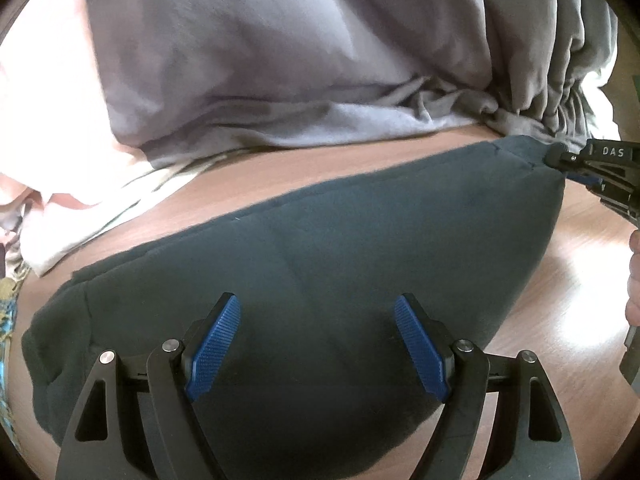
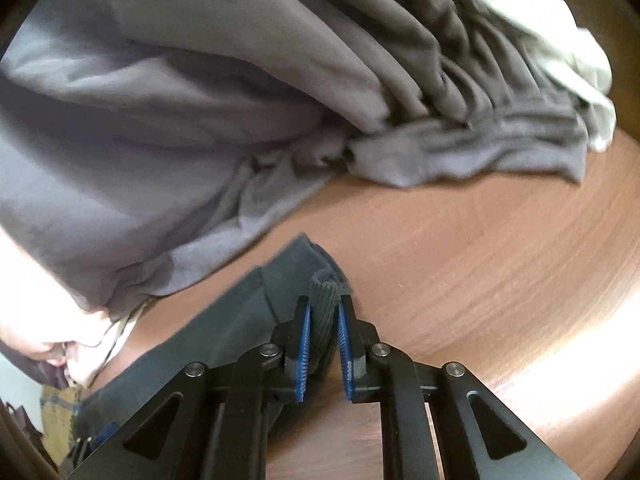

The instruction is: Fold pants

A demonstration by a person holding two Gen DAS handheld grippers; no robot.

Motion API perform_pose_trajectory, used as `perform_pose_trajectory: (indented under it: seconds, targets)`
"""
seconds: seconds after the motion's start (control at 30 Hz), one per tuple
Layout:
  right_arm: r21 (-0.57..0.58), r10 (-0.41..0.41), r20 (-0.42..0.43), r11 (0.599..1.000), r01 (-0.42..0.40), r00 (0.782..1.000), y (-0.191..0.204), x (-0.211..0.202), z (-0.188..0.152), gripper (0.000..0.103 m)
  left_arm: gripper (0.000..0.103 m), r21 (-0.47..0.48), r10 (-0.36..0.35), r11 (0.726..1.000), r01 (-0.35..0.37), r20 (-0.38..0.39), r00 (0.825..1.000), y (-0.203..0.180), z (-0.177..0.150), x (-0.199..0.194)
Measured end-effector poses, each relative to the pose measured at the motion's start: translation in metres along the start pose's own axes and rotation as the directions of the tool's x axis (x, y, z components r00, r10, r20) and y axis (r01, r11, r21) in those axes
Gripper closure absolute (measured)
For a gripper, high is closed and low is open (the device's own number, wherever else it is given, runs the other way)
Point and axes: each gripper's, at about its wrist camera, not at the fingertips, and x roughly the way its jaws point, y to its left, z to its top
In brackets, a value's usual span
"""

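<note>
Dark grey-green pants (image 1: 320, 256) lie folded lengthwise across the brown wooden table (image 1: 552, 280). My left gripper (image 1: 317, 320) is open, its blue pads (image 1: 214, 348) spread just above the pants' near part, holding nothing. My right gripper (image 2: 324, 320) is shut on the ribbed cuff (image 2: 322, 300) at the pants' end (image 2: 240, 320). It also shows in the left wrist view (image 1: 576, 168), at the pants' far right corner.
A large crumpled light grey garment (image 1: 280, 60) lies just behind the pants and fills the back of the table (image 2: 160, 100). Pale pink and white cloth (image 1: 60, 140) sits at the left, white cloth (image 2: 560, 60) at the back right. Bare wood (image 2: 480, 260) lies to the right.
</note>
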Motion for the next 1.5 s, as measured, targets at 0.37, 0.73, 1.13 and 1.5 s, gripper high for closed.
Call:
perform_pose_trajectory:
  seconds: [0.37, 0.73, 1.13, 1.5]
  targets:
    - [-0.261, 0.053, 0.133, 0.965, -0.017, 0.990, 0.082, -0.061, 0.012, 0.089, 0.023, -0.222, 0.051, 0.974, -0.051, -0.006, 0.999, 0.066, -0.004, -0.047]
    - [-0.560, 0.158, 0.210, 0.828, -0.013, 0.965, 0.203, -0.102, -0.011, 0.089, 0.023, -0.316, 0.191, 0.931, -0.181, 0.002, 0.982, 0.145, -0.046, -0.090]
    - [-0.717, 0.251, 0.192, 0.696, -0.039, 0.949, 0.304, -0.126, -0.073, 0.089, 0.023, -0.350, 0.203, 0.914, -0.204, -0.040, 0.978, 0.223, -0.091, -0.103]
    - [-0.803, 0.221, 0.120, 0.596, -0.036, 0.968, 0.367, -0.108, -0.155, 0.090, 0.023, -0.336, 0.128, 0.930, -0.149, -0.082, 0.988, 0.276, -0.120, -0.093]
